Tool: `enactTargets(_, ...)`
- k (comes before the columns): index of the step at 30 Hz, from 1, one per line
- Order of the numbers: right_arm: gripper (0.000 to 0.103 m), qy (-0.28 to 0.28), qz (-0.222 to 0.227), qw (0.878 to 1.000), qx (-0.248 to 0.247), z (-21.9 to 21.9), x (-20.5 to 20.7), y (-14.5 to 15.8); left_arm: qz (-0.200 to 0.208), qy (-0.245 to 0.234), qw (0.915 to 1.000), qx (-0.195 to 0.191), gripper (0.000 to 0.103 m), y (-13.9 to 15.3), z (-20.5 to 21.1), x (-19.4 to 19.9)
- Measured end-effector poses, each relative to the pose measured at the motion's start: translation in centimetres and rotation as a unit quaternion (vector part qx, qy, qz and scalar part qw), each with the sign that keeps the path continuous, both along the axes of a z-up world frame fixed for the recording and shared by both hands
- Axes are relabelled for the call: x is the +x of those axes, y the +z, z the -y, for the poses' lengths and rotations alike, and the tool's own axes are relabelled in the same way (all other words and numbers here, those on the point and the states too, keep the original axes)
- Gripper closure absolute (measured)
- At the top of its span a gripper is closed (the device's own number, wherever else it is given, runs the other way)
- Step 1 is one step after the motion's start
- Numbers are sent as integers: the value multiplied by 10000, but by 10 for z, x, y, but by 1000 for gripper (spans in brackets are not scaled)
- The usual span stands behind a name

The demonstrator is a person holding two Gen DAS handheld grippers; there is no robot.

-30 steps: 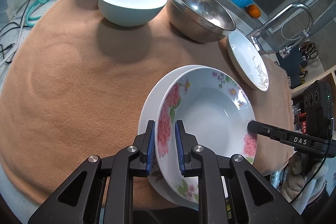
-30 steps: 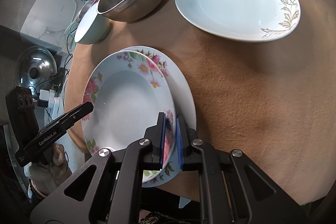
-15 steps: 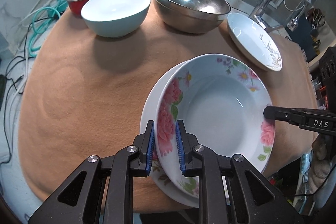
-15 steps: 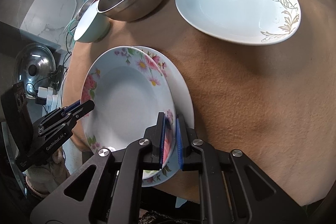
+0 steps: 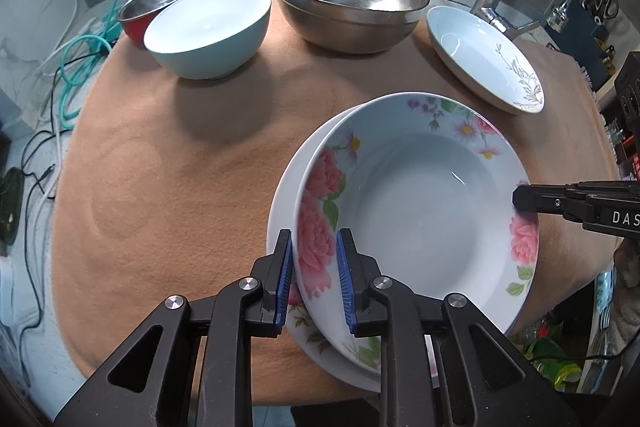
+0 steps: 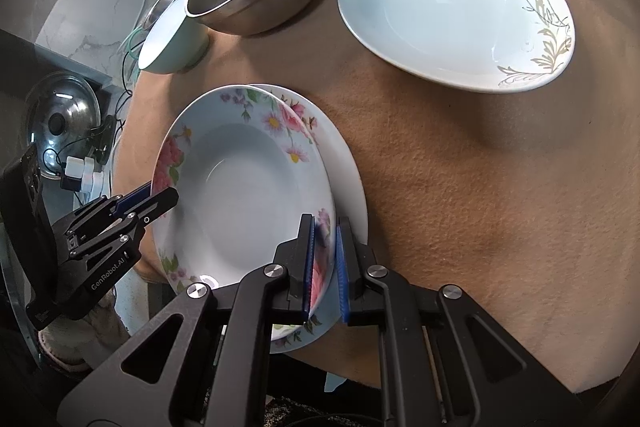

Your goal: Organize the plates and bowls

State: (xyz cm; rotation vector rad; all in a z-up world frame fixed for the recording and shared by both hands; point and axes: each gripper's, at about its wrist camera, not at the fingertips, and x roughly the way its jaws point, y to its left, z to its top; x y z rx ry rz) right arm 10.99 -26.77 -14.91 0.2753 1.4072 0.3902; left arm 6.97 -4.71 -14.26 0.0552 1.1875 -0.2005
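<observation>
- Tan cloth (image 5: 168,163) covers your bench; bowls line its far edge.
- Your left gripper (image 5: 313,277) straddles the floral plate's (image 5: 420,223) rim, pads slightly apart.
- Your right gripper (image 6: 323,269) pinches its opposite rim above a second plate (image 6: 348,183) near the front edge.

left claw (image 5: 313,279) loosening, upper plate (image 5: 416,223) tilted

Floral plate (image 5: 420,223), deep, white with pink roses on the rim, tilted over a second floral plate (image 5: 280,211) flat on the tan cloth. Gold-leaf plate (image 5: 480,67) well apart toward the tap. Behind, in a row: steel bowl (image 5: 352,3), mint bowl (image 5: 208,31), red bowl (image 5: 156,7), all upright and empty, the last two touching.
</observation>
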Motion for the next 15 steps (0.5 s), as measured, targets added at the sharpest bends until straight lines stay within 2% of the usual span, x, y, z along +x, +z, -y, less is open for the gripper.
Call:
enactTargets(7, 92, 176, 103, 9995, -225, -6, 0, 1, 65, -106, 9995, 277, 82, -1, 7, 0)
enactTargets(15, 91, 315, 208, 9985, -395, -9, -2, 3, 73, -105, 9995, 279, 82, -1, 6, -1)
